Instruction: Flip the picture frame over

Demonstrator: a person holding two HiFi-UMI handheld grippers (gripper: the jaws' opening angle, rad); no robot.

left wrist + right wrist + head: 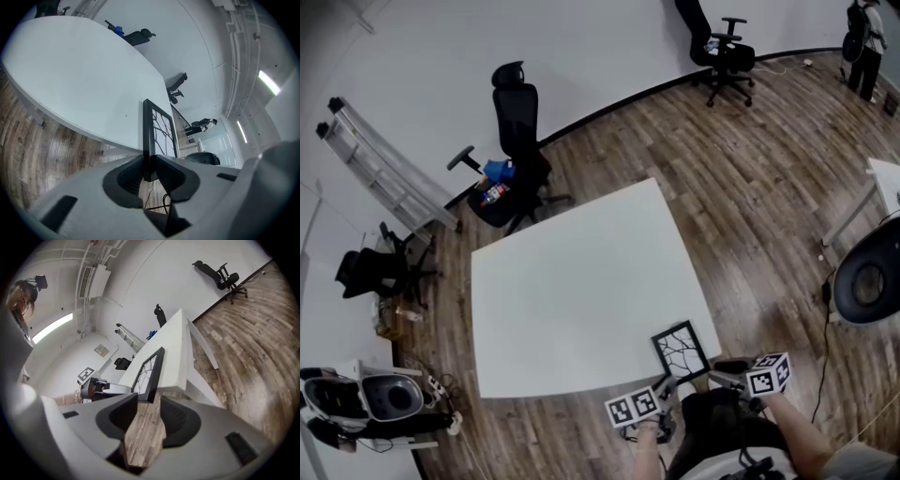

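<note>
The picture frame (680,349), black with a white branch pattern, lies at the front right corner of the white table (581,281), its near edge out past the table's rim. My left gripper (667,382) is shut on that near edge. In the left gripper view the frame (159,129) runs edge-on from between the two pads. My right gripper (717,373) is just right of the frame, jaws wide open. In the right gripper view the frame's corner (151,373) sits at the mouth of the gripper (149,401), touching neither pad. The left gripper (101,387) shows beyond it.
A black office chair (517,141) stands behind the table, and a folded ladder (384,164) leans at the back left. A second chair (722,52) and a person (862,37) are far back right. A round black object (867,281) is on the right.
</note>
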